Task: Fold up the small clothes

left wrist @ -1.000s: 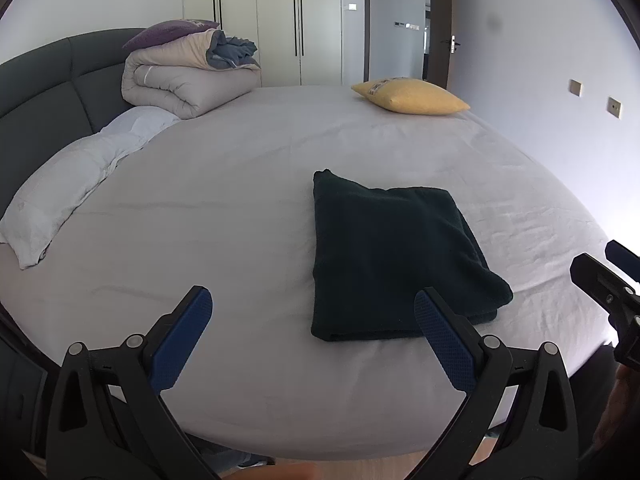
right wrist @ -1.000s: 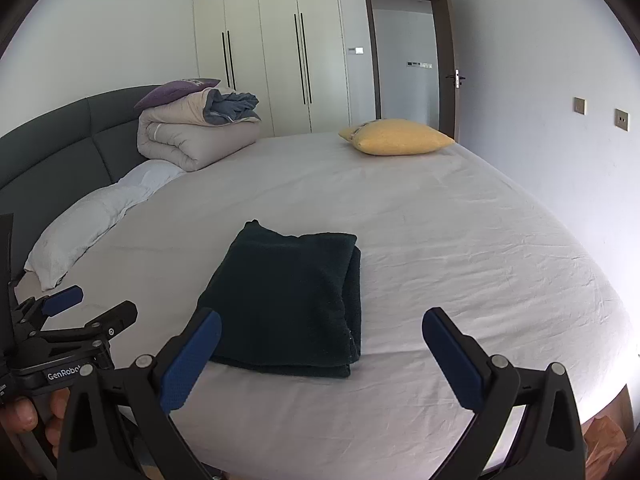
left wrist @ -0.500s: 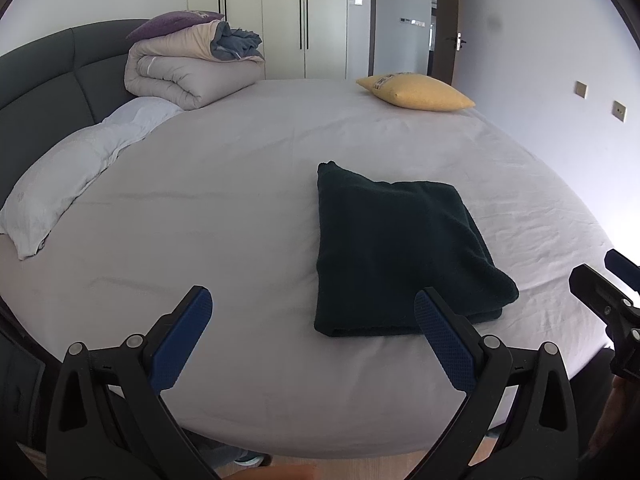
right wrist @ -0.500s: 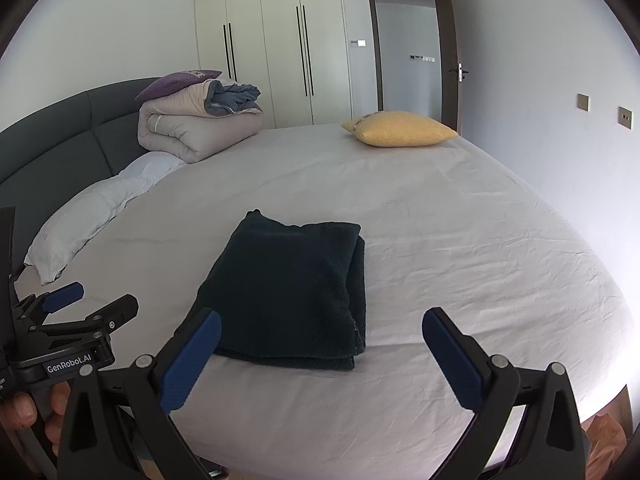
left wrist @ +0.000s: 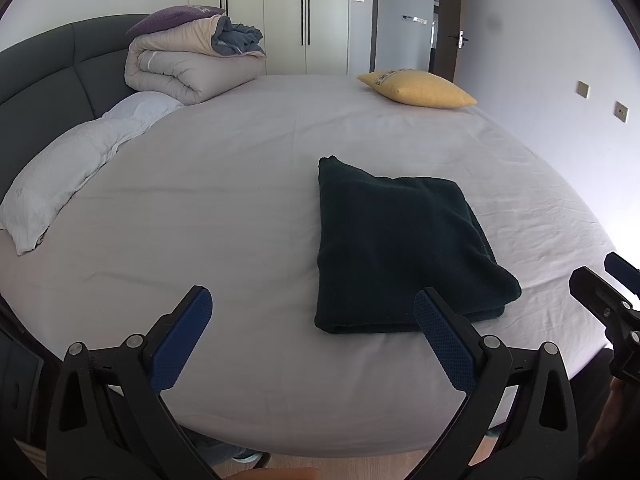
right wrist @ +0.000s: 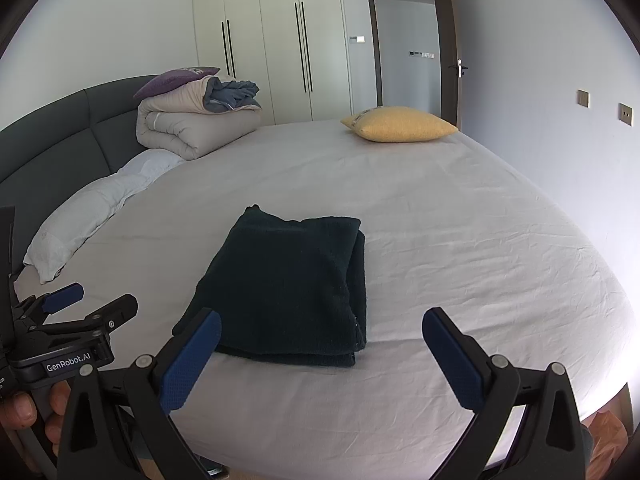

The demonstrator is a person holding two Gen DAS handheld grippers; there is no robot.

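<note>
A dark green knitted garment (left wrist: 396, 240) lies folded into a thick rectangle on the white bed sheet (left wrist: 224, 216); in the right wrist view the garment (right wrist: 292, 284) sits left of centre. My left gripper (left wrist: 312, 300) hovers open above the bed's near edge, its right finger just in front of the garment's near edge. My right gripper (right wrist: 322, 318) is open too, its left pad beside the garment's near left corner. Neither holds anything. Each gripper shows at the edge of the other's view.
A rolled beige duvet (left wrist: 188, 68) with a purple cushion sits at the head end by the dark headboard (left wrist: 44, 80). A white pillow (left wrist: 76, 168) lies at the left. A yellow cushion (left wrist: 418, 89) rests at the far right. Wardrobes and an open door stand behind.
Both grippers have tilted slightly downward and drawn a little back, so the bed and folded garment sit lower in view. The garment itself has not moved; both grippers stay open.
</note>
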